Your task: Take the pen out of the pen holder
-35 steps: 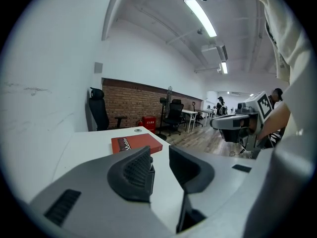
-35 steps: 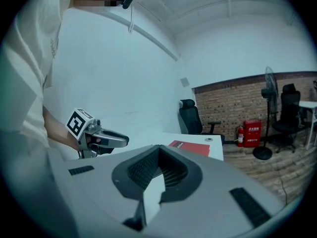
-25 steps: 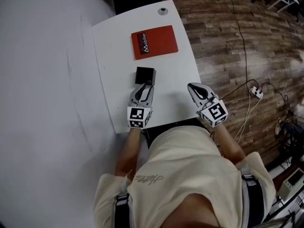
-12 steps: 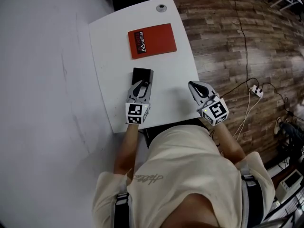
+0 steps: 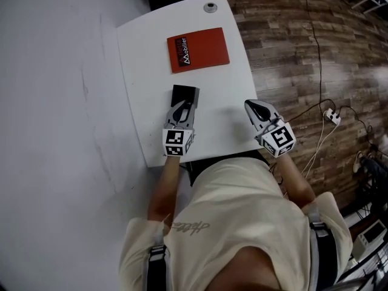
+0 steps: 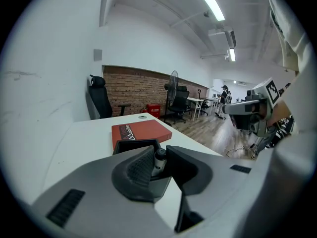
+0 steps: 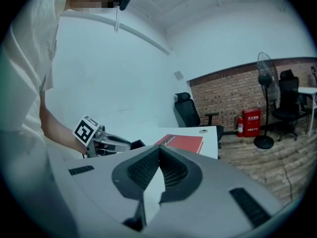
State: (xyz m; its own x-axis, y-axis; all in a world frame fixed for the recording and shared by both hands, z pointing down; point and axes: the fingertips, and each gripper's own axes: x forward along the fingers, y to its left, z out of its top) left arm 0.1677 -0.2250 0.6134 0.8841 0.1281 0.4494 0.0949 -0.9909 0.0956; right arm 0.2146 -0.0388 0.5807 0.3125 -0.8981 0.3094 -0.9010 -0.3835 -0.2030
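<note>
A black square pen holder stands on the white table, just in front of my left gripper. In the left gripper view the holder's rim shows past the jaws. A pen with a dark cap stands upright between the jaws. My left gripper is closing, and its ribbed pads sit against the pen on both sides. My right gripper hovers over the table's right edge, apart from the holder. Its jaws are shut with nothing in them.
A red book lies beyond the holder, with a round grommet at the table's far end. On the wooden floor to the right are cables and a power strip. A black office chair stands behind the table.
My left gripper has moved forward until its tips reach the pen holder. The right gripper has hardly shifted.
</note>
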